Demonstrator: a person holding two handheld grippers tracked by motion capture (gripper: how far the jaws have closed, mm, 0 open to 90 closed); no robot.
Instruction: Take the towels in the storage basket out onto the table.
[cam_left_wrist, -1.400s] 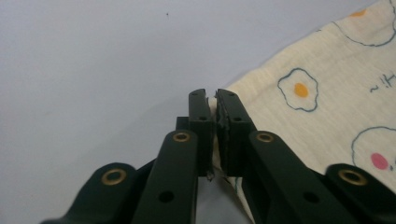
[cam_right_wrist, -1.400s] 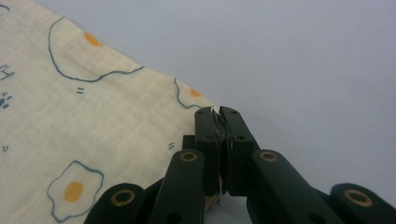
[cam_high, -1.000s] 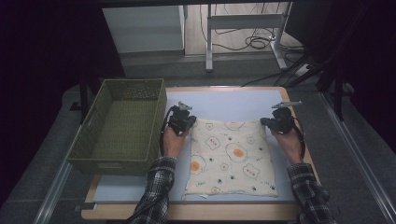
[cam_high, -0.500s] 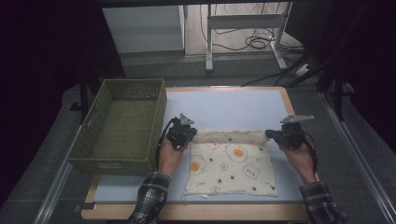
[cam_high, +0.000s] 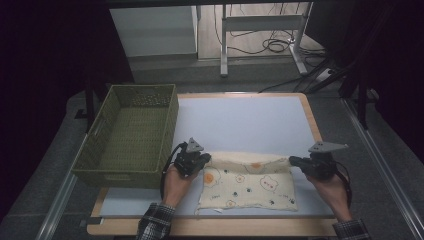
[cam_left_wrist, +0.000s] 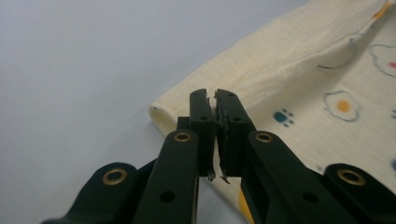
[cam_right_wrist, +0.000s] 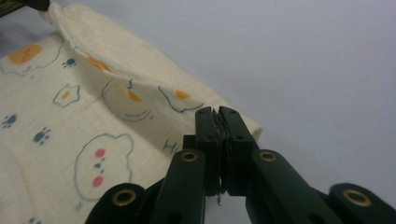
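A cream cloth (cam_high: 247, 185) printed with fried eggs and paw prints lies on the white table top, near the front edge. Its far part is turned over toward the person, leaving a rounded fold along the back. My left gripper (cam_high: 205, 161) is shut on the cloth's left top corner, and my right gripper (cam_high: 292, 161) is shut on the right top corner. In the left gripper view the jaws (cam_left_wrist: 215, 100) pinch a thin edge, with the folded cloth (cam_left_wrist: 303, 79) just beyond. The right gripper view has the jaws (cam_right_wrist: 215, 116) closed on the cloth (cam_right_wrist: 70, 116) likewise.
A green woven basket (cam_high: 125, 177) stands at the left of the table, close to my left gripper. Bare white table top (cam_high: 240, 120) stretches behind the cloth up to the wooden rim (cam_high: 311, 120). Desk legs and cables lie on the floor beyond.
Both grippers have come toward the person, drawing the cloth's far edge up and over itself. The cloth now covers less of the table from front to back.
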